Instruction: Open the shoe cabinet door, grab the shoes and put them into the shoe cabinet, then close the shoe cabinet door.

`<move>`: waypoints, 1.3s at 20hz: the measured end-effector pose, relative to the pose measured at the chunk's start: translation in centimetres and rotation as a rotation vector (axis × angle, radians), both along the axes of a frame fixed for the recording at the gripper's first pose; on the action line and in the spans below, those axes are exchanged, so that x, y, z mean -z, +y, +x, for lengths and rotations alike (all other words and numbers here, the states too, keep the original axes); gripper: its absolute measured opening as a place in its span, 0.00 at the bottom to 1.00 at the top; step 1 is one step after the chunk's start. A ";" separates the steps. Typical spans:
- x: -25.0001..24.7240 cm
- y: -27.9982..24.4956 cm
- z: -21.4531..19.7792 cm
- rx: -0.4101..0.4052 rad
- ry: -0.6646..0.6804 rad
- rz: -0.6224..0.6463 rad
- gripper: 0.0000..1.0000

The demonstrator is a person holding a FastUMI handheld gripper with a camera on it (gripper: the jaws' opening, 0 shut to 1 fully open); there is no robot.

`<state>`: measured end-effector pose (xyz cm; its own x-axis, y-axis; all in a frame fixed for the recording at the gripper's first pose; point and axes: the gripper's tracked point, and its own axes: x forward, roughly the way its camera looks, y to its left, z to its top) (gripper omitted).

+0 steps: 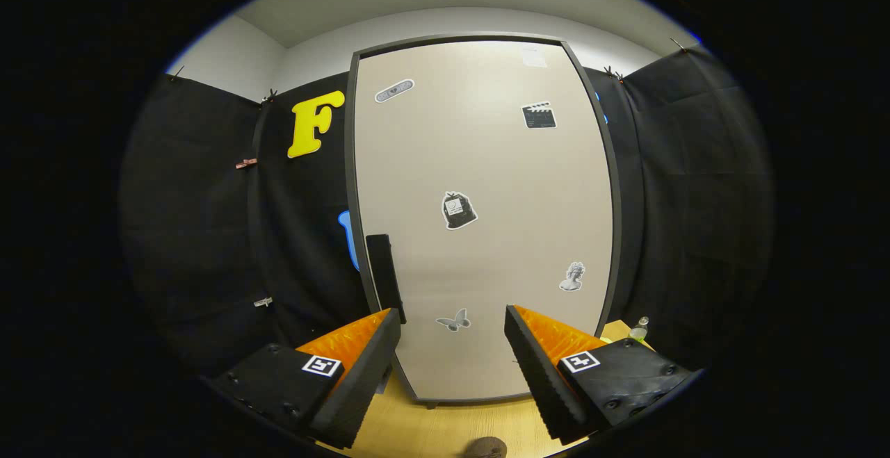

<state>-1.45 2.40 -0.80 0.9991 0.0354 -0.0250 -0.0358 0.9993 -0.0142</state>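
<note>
The shoe cabinet (480,222) stands upright just ahead of me, its pale beige door shut inside a dark grey frame. Several small stickers dot the door. A black vertical handle (384,274) is fixed near the door's left edge, just above my left finger. My gripper (452,326) is open, its fingers spread wide in front of the lower part of the door with nothing between them. A dark rounded thing (484,448), perhaps part of a shoe, peeks up from the wooden surface below the fingers; too little of it is visible to tell.
The cabinet stands on a light wooden surface (445,423). A small bottle (640,329) stands at the right of the cabinet's foot. Black cloth walls (208,235) close in on both sides and behind.
</note>
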 end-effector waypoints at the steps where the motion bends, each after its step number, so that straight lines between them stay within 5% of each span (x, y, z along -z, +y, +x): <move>1: 0.0 0.1 0.0 0.000 0.001 -0.001 0.99; 12: 1.3 2.3 1.5 -0.021 0.028 0.017 0.98; 19: 3.0 6.4 5.5 -0.056 0.051 -0.006 0.99; 26: 3.8 7.0 10.6 -0.004 0.044 0.004 0.98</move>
<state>9.17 9.43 -4.65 0.9969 0.0397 -0.0684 -0.0404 0.9992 -0.0082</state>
